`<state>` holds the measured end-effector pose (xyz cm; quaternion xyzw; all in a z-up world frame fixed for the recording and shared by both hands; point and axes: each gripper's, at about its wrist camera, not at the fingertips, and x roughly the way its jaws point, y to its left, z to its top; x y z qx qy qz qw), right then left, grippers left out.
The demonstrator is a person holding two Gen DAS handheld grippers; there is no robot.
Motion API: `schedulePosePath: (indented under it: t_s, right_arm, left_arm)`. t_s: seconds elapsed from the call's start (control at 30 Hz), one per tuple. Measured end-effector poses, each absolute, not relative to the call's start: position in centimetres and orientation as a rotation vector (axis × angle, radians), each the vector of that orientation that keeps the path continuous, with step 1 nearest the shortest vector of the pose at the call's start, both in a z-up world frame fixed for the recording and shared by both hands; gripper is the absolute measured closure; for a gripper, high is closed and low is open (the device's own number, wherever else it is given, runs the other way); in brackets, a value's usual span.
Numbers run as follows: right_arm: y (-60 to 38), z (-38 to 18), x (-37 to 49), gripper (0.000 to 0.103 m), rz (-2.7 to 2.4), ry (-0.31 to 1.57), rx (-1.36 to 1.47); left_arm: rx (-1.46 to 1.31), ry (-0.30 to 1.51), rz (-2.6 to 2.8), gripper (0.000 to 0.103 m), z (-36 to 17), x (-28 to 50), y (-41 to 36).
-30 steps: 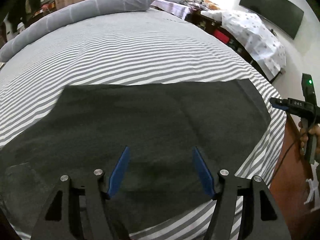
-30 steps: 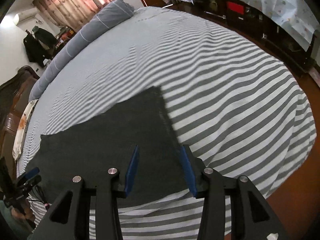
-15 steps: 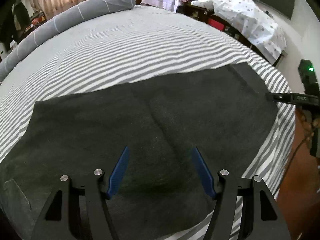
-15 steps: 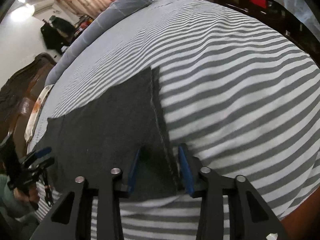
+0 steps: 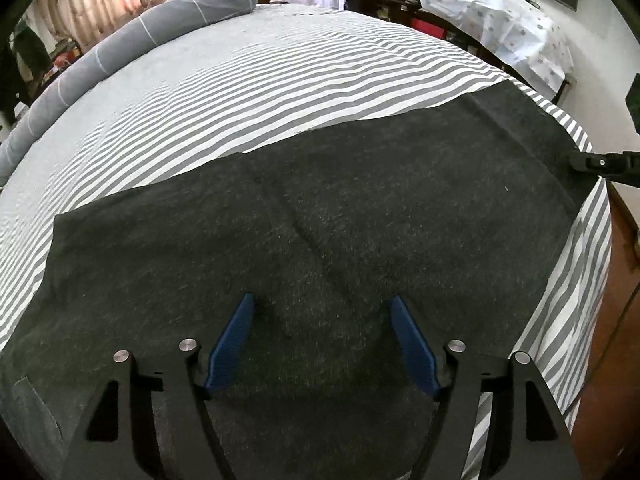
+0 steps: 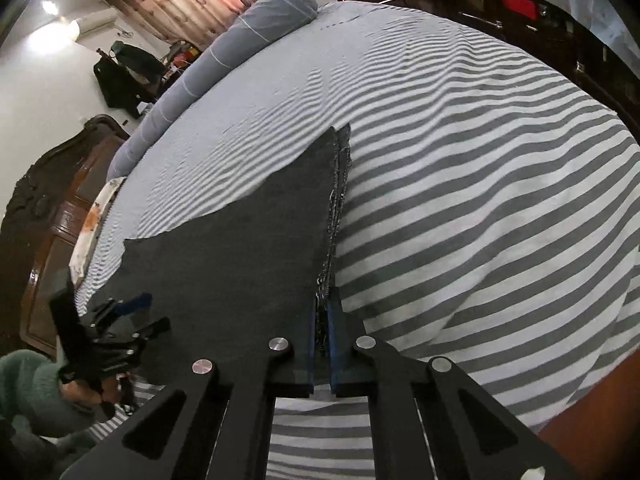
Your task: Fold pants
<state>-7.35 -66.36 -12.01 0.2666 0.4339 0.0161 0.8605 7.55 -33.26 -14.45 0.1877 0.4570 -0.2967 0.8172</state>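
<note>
Pants (image 5: 340, 240) of dark charcoal, felt-like cloth lie spread flat across the near side of the bed (image 5: 280, 92), reaching from the 9 o'clock edge of the left wrist view to the bed's corner at 2 o'clock. No writing or label on them can be read. A faint seam runs diagonally through the middle of the cloth, and a stitched band edges the end at 2 o'clock. In the right wrist view that end shows as a frayed, lighter-threaded edge running from 12 o'clock down toward the camera.

The right hand-held gripper (image 6: 322, 316) has its blue pads (image 6: 334, 332) drawn nearly together, pinching that frayed edge of the pants at the near side of the bed. The left hand-held gripper (image 5: 322, 340) stands wide open, its blue fingers (image 5: 230, 344) hovering low over the middle of the cloth with nothing between them; whether the tips touch the fabric cannot be told. In the right wrist view it appears at 8 o'clock, held by a hand in a green sleeve (image 6: 28, 380).

The bed wears a grey-and-white striped sheet, with a long grey bolster (image 5: 132, 36) along its far side at 11 o'clock. Pink curtains (image 6: 192, 0) hang behind it.
</note>
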Motion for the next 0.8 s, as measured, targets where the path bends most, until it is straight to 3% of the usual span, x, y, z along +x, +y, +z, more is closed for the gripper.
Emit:
schedulePosePath:
  t_s: [0.07,0.8]
  right_arm:
    - [-65.8,-11.6,-7.5,0.097,0.028,0.907,0.555]
    - [-52.7,-7.6,-2.5,0.097,0.184,0.897,0.52]
  left_arm:
    - [0.39,1.008,-0.654,0.024,-14.2,7.7,-33.2]
    - [0.111,1.058,-0.57,0.023,-9.3,8.6,-19.4]
